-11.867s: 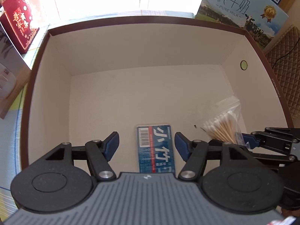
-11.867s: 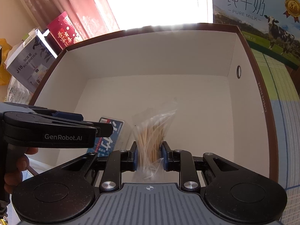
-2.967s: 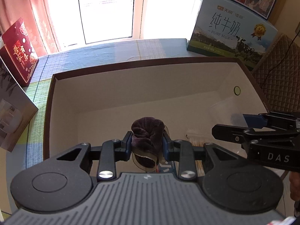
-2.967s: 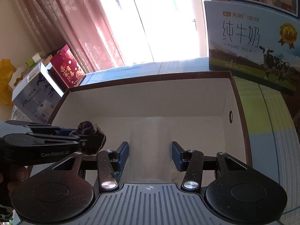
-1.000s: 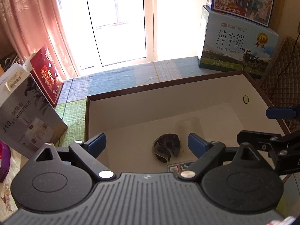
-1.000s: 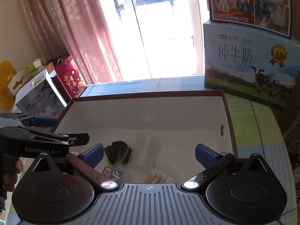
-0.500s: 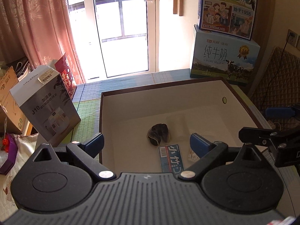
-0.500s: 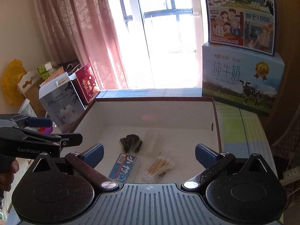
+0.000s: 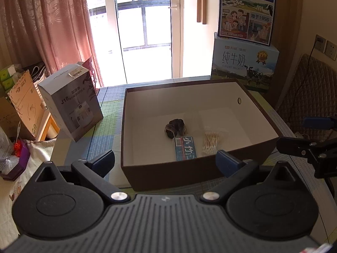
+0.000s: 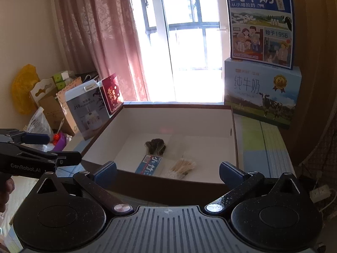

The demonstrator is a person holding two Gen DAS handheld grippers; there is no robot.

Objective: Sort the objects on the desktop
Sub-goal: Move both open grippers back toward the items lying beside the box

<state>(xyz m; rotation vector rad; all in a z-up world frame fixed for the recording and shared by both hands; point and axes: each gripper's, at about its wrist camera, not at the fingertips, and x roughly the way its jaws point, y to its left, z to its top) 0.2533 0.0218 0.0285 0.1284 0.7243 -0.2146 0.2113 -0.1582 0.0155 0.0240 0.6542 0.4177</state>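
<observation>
A brown box (image 9: pixel 181 83) with a white inside sits on the chequered table. In it lie a dark brown cloth bundle (image 9: pixel 175 127), a blue packet (image 9: pixel 185 148) and a bag of cotton swabs (image 9: pixel 211 141). A clear cup (image 10: pixel 177 145) shows only faintly beside the bundle. My left gripper (image 9: pixel 165 161) hangs open in front of the box's near wall, holding nothing. My right gripper (image 10: pixel 167 171) is likewise open and empty, back from the box. Each gripper shows at the edge of the other's view.
A grey humidifier box (image 9: pixel 69 103) and a red gift box (image 10: pixel 111 93) stand left of the brown box. Stacked milk cartons (image 9: pixel 244 63) stand behind it at the right, and a quilted chair (image 9: pixel 305 97) at far right. Cardboard boxes and bags crowd the far left.
Both grippers have drawn back and upward from the box, staying open. The cloth bundle, packet, swabs and cup stay where they lay inside.
</observation>
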